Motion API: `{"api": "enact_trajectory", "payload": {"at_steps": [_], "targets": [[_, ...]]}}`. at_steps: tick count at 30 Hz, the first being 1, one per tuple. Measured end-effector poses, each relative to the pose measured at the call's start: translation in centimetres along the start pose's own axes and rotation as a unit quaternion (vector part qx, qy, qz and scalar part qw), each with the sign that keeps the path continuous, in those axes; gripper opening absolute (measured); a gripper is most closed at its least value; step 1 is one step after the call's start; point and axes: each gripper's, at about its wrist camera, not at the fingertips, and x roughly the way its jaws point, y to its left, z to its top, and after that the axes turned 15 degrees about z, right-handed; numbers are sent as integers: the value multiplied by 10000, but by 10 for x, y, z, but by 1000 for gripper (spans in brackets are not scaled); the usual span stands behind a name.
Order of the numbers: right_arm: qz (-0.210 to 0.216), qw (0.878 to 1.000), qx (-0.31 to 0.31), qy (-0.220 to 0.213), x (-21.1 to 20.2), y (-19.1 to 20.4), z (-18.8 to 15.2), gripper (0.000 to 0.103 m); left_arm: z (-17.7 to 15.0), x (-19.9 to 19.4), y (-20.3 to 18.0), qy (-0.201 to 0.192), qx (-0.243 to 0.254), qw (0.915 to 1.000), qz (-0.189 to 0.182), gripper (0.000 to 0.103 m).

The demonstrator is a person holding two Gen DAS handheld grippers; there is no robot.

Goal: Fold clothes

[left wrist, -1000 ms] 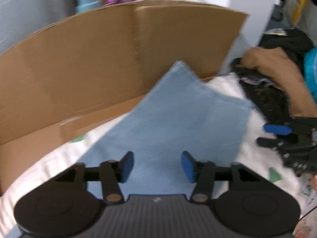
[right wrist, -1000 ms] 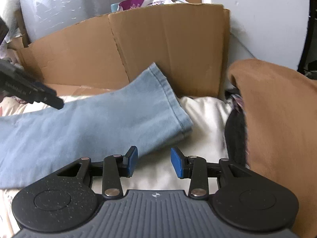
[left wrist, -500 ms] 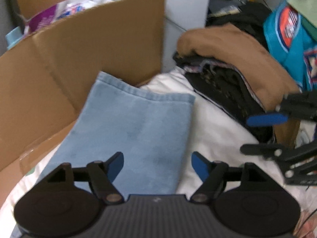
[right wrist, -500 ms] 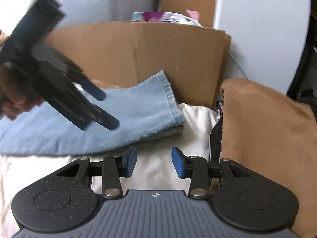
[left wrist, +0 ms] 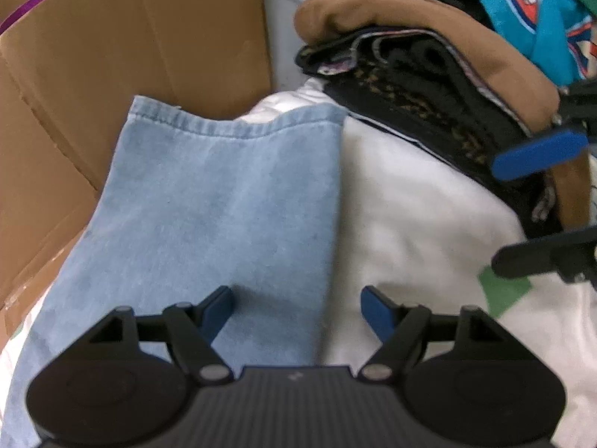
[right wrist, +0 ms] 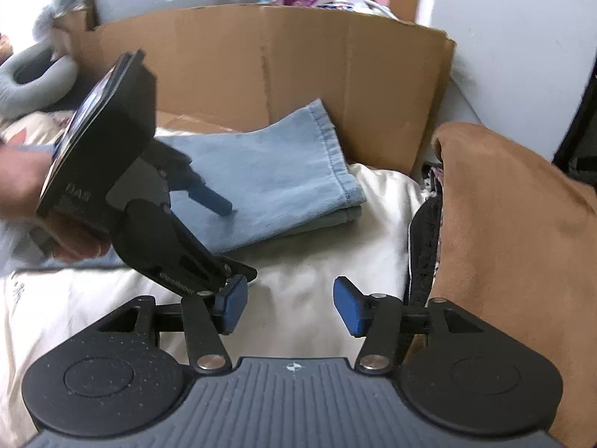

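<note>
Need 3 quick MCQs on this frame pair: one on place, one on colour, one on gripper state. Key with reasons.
1. Where does the folded jeans leg lie?
A. on the white bedding, in front of the cardboard
B. on top of the brown garment
C. inside a drawer

2. What colour is the top garment of the pile at the right?
A. red
B. brown
C. yellow

3. How does the right gripper stand?
A. shut on the jeans
B. shut on the bedding
C. open, holding nothing

Key: 1 A, denim rests on white bedding before the cardboard. 2 B, the brown garment tops the dark clothes. 3 C, its jaws have just been opening, with only bare bedding between them.
</note>
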Motion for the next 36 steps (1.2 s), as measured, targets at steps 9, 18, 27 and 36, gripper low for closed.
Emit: {"api": "enact_trajectory", "payload": {"at_steps": [9,18,27,36], "targets": [[-177,9981,561,-187,18,-16,-3,65,-2,-6,10,-573,-281,9979,52,44],[33,9996,247,-130,34,-13,11,87,4,-16,22,-1022,-272,9941,-247,6],[134,9997,2,-226,59,-16,36,74,12,-20,38,-961,-556,9926,-493,5],[118,9995,-22,-282,93,-20,46,67,17,-23,53,-911,-744,9912,-611,4]]}}
